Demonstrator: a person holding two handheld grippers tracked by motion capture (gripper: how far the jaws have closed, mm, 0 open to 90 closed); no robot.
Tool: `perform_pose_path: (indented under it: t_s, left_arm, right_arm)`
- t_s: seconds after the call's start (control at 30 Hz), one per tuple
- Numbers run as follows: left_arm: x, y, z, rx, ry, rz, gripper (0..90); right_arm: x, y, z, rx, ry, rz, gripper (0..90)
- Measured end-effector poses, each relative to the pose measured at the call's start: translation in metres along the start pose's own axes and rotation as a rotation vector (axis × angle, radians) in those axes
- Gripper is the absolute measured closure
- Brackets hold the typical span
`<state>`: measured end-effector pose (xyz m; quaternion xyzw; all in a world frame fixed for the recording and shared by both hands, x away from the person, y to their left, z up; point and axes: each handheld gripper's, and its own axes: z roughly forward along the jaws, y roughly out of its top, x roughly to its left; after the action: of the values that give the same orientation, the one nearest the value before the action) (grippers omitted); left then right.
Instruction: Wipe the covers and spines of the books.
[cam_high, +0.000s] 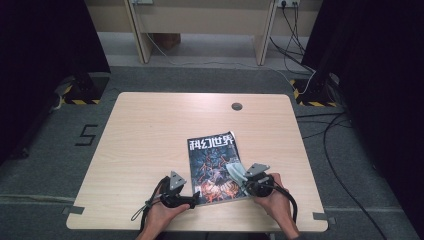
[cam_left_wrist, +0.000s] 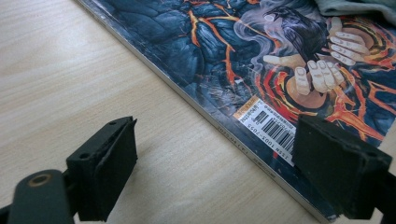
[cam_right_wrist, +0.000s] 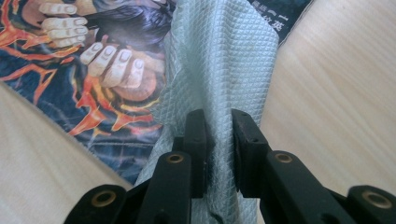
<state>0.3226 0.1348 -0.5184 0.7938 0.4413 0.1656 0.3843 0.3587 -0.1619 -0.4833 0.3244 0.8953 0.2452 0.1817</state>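
magazine (cam_high: 216, 166) lies flat near the table's (cam_high: 140, 145) front edge, long axis front to back, dark lava-art cover up. right gripper (cam_right_wrist: 219, 140) pinches pale quilted cloth (cam_right_wrist: 224, 60) over it; left gripper (cam_left_wrist: 215, 172) spread at its spine.

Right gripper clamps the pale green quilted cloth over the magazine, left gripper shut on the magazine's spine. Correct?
Not quite: the left gripper is open, its jaws straddling the magazine's spine edge, as the left gripper view shows. The right gripper does clamp the pale green quilted cloth.
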Motion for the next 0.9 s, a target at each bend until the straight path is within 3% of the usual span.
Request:
perform_pose_path:
  t_s: [0.43,0.6,0.8,0.9]
  left_arm:
    - [0.003,-0.001,0.001,-0.001,-0.019,-0.018,13.3]
    - [0.003,-0.001,0.001,-0.003,-0.021,-0.022,13.3]
    - [0.003,-0.002,0.001,-0.008,-0.023,-0.024,13.3]
    - [0.004,-0.001,0.001,-0.008,-0.027,-0.022,13.3]
  right_arm:
    - [-0.033,0.052,0.037,0.070,-0.025,-0.027,78.3]
    - [-0.053,0.071,0.054,0.073,-0.029,0.015,78.3]
    - [-0.062,0.086,0.068,0.067,-0.066,0.020,78.3]
    - [-0.069,0.092,0.074,0.059,-0.075,0.046,78.4]
